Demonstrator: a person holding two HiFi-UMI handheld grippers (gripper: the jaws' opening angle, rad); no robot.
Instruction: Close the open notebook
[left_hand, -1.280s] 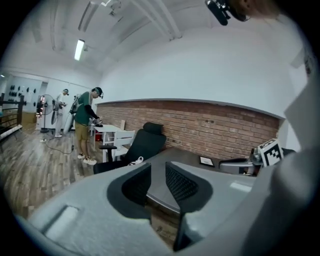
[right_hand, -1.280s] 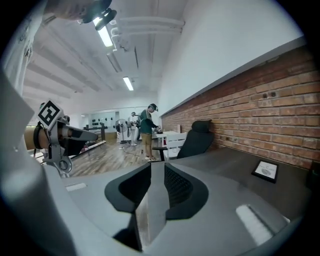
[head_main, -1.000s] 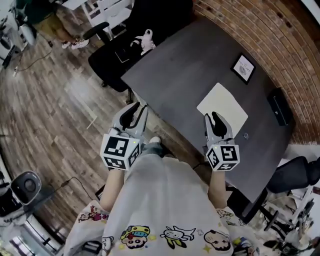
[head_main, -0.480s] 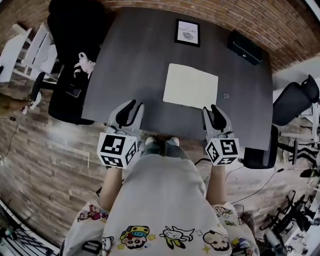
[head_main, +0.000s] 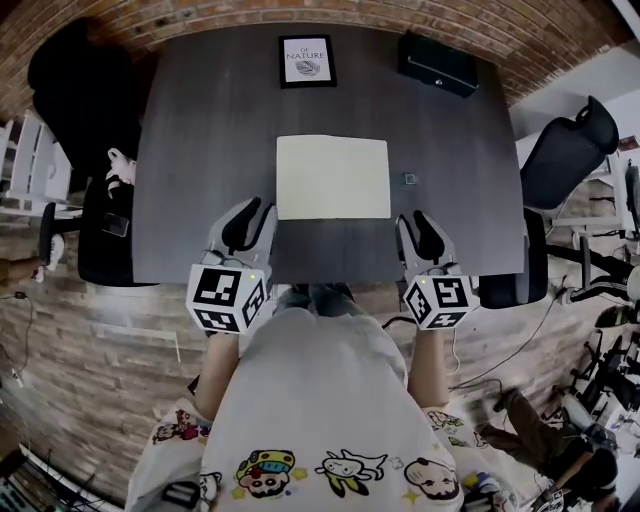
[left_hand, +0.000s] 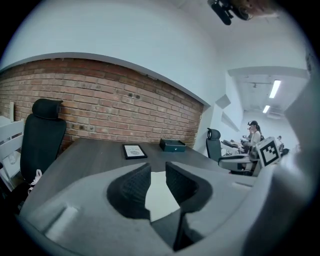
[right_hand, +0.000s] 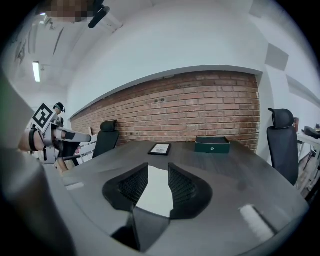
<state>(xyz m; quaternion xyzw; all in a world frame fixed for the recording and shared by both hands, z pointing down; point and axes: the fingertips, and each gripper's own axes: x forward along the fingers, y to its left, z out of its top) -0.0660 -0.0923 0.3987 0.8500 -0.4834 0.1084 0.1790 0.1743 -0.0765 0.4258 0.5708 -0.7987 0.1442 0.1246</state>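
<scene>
The open notebook (head_main: 333, 177) lies flat on the dark table (head_main: 200, 130), its cream pages blank and facing up. My left gripper (head_main: 248, 222) hovers over the table's near edge, just off the notebook's lower left corner. My right gripper (head_main: 420, 232) hovers to the right of its lower right corner. Both are open and hold nothing. In the left gripper view the notebook (left_hand: 159, 192) shows through the gap of the left gripper (left_hand: 158, 167). In the right gripper view the notebook (right_hand: 156, 192) likewise shows beyond the right gripper (right_hand: 158, 169).
A framed picture (head_main: 306, 60) and a dark green box (head_main: 438, 62) stand at the table's far edge by the brick wall. A small object (head_main: 408, 179) lies right of the notebook. Office chairs stand at the right (head_main: 560, 160) and left (head_main: 100, 230).
The head view has swung round until the table lies square ahead. Both grippers have come over its near edge, one on each side of the notebook.
</scene>
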